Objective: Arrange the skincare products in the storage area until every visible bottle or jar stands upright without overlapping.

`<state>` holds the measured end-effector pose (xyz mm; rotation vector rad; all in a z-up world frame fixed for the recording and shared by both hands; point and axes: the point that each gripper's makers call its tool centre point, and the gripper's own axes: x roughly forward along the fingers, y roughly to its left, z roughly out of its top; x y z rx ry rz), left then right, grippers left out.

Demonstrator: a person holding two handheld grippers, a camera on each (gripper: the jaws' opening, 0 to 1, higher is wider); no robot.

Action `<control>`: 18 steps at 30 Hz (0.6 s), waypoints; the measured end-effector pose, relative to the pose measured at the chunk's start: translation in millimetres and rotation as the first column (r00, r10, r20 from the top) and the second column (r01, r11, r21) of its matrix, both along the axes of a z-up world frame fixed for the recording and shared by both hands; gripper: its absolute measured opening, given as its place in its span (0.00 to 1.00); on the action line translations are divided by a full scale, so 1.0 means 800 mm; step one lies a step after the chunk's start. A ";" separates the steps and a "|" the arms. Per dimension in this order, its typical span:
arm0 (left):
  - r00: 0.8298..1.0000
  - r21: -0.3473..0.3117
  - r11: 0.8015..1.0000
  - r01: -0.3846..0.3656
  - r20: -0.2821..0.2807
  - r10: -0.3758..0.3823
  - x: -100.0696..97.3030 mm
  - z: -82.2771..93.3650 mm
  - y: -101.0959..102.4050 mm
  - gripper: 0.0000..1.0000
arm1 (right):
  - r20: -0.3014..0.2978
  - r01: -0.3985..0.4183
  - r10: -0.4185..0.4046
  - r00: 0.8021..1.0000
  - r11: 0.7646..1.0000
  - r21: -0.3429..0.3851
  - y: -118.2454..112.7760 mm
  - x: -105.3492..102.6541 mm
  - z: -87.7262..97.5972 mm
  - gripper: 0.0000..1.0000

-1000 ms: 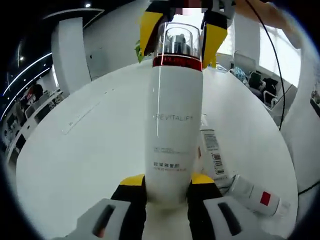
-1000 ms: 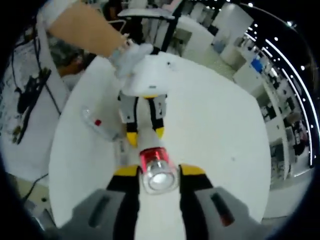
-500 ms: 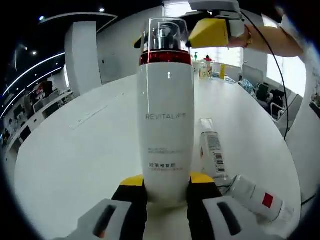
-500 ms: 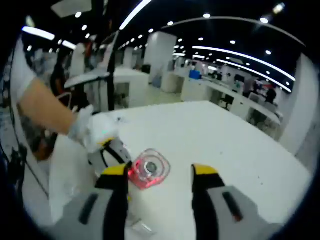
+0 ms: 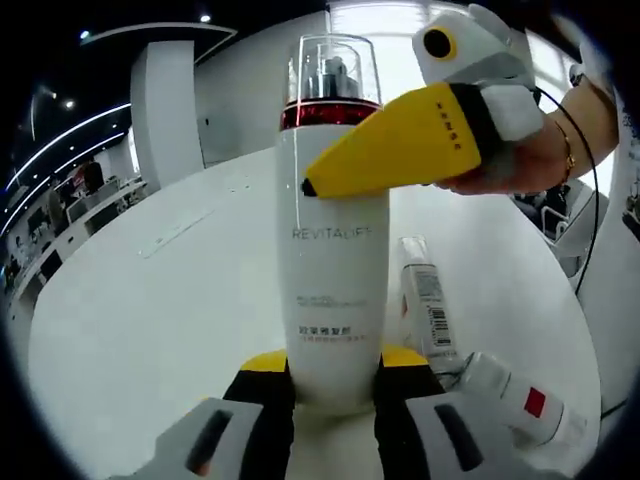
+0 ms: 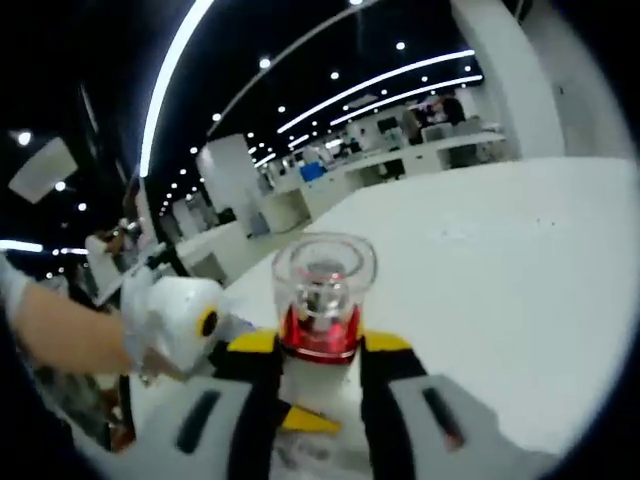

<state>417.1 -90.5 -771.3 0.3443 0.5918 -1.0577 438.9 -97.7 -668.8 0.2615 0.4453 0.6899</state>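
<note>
A tall white bottle (image 5: 335, 250) with a red band and a clear cap stands upright on the white table (image 5: 150, 320). My left gripper (image 5: 335, 362) is shut on its base. From the right, one yellow finger (image 5: 400, 150) of my right gripper crosses the bottle's upper body just under the band. In the right gripper view the bottle's cap and red band (image 6: 320, 335) rise between the jaws of my right gripper (image 6: 320, 348), which hug its sides. A clear bottle with a barcode label (image 5: 425, 300) and a small bottle with a red square (image 5: 510, 392) lie flat to the right.
The table's white top (image 6: 520, 260) stretches wide and bare to the left and beyond the bottle. A person's hand (image 5: 545, 150) holds the right gripper, and a bare forearm (image 6: 55, 335) shows at the left. Office desks and pillars stand far behind.
My right gripper has swung down from above the cap to the bottle's side and narrowed its jaws around the upper body. The left gripper and the bottle have stayed put.
</note>
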 end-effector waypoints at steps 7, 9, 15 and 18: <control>1.000 -0.003 1.000 -0.015 -0.005 0.015 0.000 0.000 0.001 0.29 | -0.019 0.023 -0.025 1.000 0.996 -0.086 0.001 0.002 -0.002 0.28; 1.000 -0.010 1.000 -0.029 -0.004 0.029 0.000 0.000 0.001 0.29 | -0.007 0.008 -0.009 1.000 0.993 -0.121 0.002 0.002 -0.003 0.28; 0.998 -0.028 0.997 -0.066 -0.014 0.066 0.000 0.001 0.002 0.30 | 0.040 -0.043 0.052 0.998 0.980 -0.192 0.010 -0.002 -0.001 0.28; 0.997 -0.029 0.996 -0.083 -0.014 0.082 -0.002 0.001 0.002 0.30 | 0.054 -0.066 0.079 0.995 0.975 -0.210 0.015 -0.004 0.000 0.28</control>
